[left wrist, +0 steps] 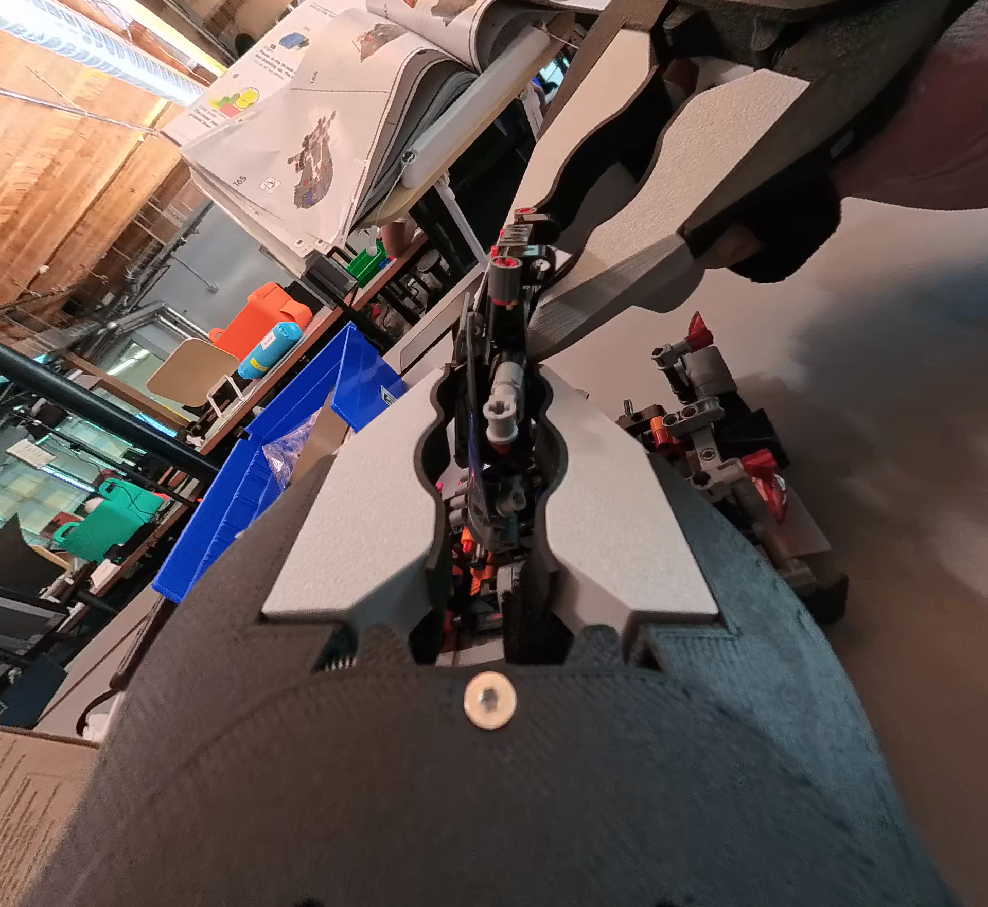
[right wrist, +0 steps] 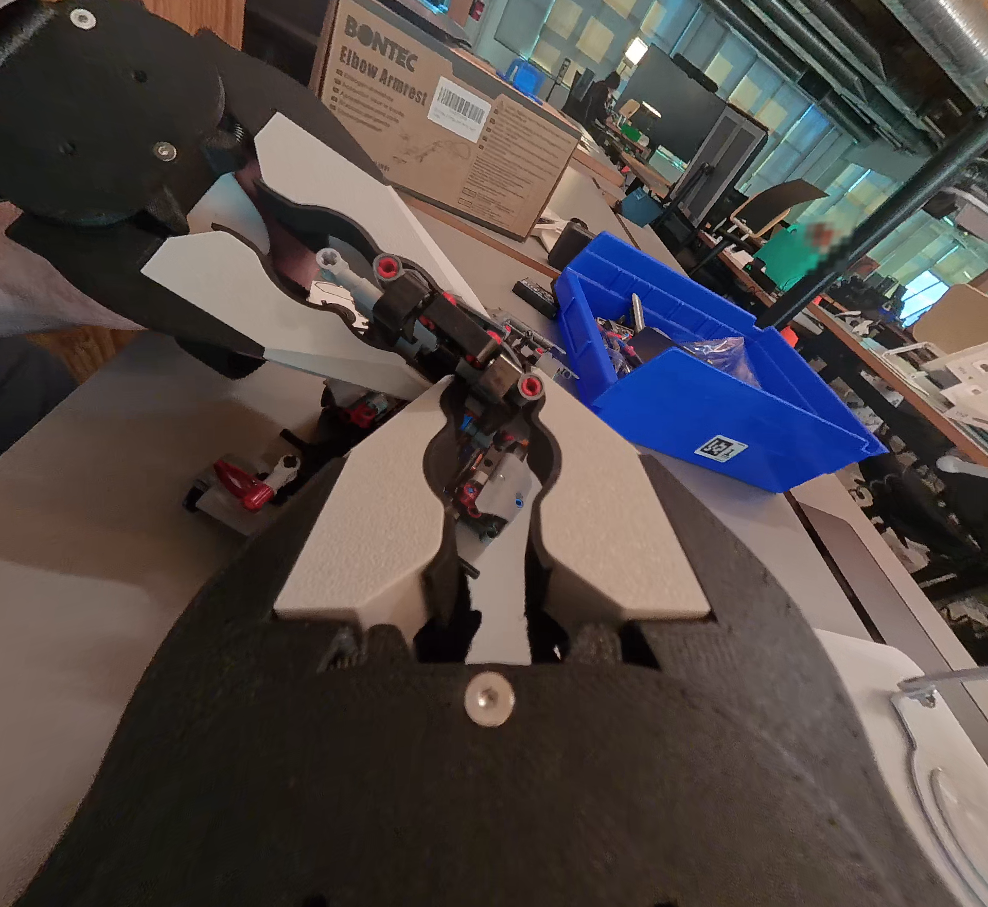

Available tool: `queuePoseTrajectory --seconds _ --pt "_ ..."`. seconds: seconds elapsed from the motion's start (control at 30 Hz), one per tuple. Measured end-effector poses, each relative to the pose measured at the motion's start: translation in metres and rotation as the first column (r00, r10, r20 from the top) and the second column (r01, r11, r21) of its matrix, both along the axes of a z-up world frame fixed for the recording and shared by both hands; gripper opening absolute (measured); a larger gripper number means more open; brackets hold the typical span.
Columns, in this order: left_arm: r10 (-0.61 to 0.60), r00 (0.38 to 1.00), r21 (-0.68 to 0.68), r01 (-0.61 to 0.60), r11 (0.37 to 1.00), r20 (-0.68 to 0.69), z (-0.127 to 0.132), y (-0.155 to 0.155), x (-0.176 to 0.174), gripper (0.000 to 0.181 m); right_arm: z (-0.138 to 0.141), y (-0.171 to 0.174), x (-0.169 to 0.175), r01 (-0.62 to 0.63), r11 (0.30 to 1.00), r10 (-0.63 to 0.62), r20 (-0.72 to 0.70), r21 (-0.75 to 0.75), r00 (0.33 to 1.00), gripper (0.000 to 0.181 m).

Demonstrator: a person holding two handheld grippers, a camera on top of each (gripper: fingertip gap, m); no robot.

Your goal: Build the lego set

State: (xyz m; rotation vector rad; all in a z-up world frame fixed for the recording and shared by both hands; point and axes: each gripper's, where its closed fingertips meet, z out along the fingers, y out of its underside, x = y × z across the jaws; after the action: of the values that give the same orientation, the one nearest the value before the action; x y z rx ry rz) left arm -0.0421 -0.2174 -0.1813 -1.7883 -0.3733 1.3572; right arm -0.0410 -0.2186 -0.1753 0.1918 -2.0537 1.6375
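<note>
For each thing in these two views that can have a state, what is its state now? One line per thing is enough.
Left gripper: shut on the black and grey lego assembly.
Right gripper: shut on the same assembly, at its other end.
Blue plastic bin: open, holding loose parts and a clear bag.
Paper instruction booklet: open on a stand.
Brown cardboard box: top flaps open.
Second grey and red lego assembly: lying on the table, not held.
</note>
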Motion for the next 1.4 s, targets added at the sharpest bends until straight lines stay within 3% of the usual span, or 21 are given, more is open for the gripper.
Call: queuePoseTrajectory --seconds 0.47,0.77,1.1,1.4 --pt "0.035 0.999 -0.03 -0.035 0.999 -0.007 -0.0008 -0.0032 -0.0019 0.025 -0.0006 -0.0025 -0.002 0.056 0.998 -0.057 0.057 0.015 0.997 0.018" --pt "0.001 0.999 0.044 -0.003 0.999 0.035 -0.0015 -0.0045 0.0021 0.024 -0.0015 -0.0024 0.0033 -0.005 1.0 0.005 -0.025 0.002 1.0 0.018" --pt "-0.015 0.999 0.091 0.01 0.996 0.047 0.0002 -0.0043 0.0009 0.025 0.0054 0.0034 0.005 -0.096 0.986 0.112 0.113 -0.138 0.987 0.016" --pt "-0.01 0.999 0.07 0.007 0.998 0.039 -0.0008 -0.005 0.0031 0.025 0.0041 0.0012 0.0068 -0.1 0.986 0.114 0.097 -0.135 0.989 0.017"
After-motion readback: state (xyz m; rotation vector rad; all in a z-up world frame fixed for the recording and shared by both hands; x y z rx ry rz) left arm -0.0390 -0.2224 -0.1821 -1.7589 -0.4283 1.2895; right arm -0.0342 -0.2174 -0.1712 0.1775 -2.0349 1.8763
